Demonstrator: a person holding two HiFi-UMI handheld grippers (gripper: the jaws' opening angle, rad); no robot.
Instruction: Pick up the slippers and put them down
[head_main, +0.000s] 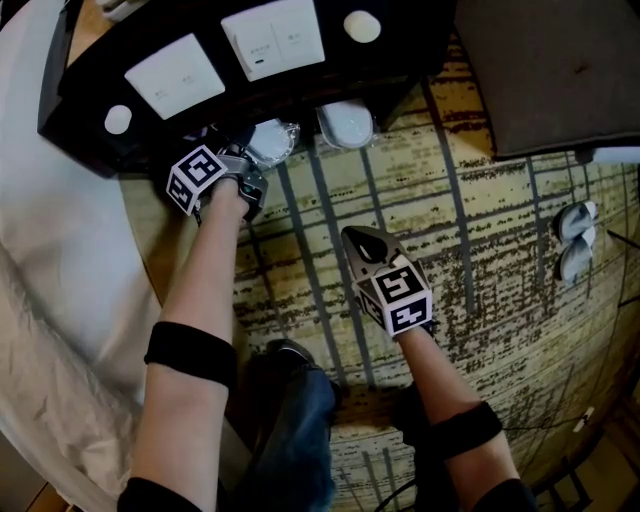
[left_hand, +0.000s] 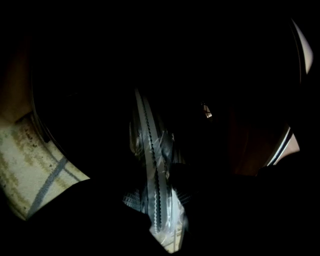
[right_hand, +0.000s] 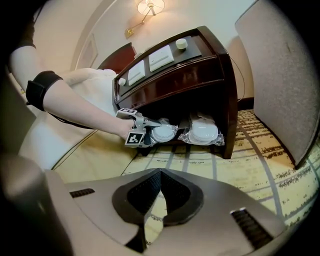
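Site: patterned carpet (head_main: 480, 260) beside a bed (head_main: 60, 230). Dark nightstand (head_main: 300, 90) against the bed's side, white switch panels (head_main: 272, 38) on its top.

Task items: two plastic-wrapped slipper packs, side by side on the floor in the open space under the nightstand, their near ends just past its front edge. Left pack (head_main: 272, 140) nearer the bed, right pack (head_main: 347, 124) beside it. Further pale pair of slippers (head_main: 577, 238) loose on the carpet at the far right of the head view, well apart from both grippers and small in frame.

Left gripper (head_main: 252, 165): low at the nightstand's front, pointing in and slightly down. Jaws narrowly apart and clamped on the left pack. Left gripper view dark, but shows the textured pads pressing on the crinkled wrapping from both sides, pack seen edge-on between them.

Right gripper (right_hand: 160, 175): jaws fully together, nothing between them. Hangs above bare carpet, tilted down toward the nightstand, well apart from both packs. Touches nothing.
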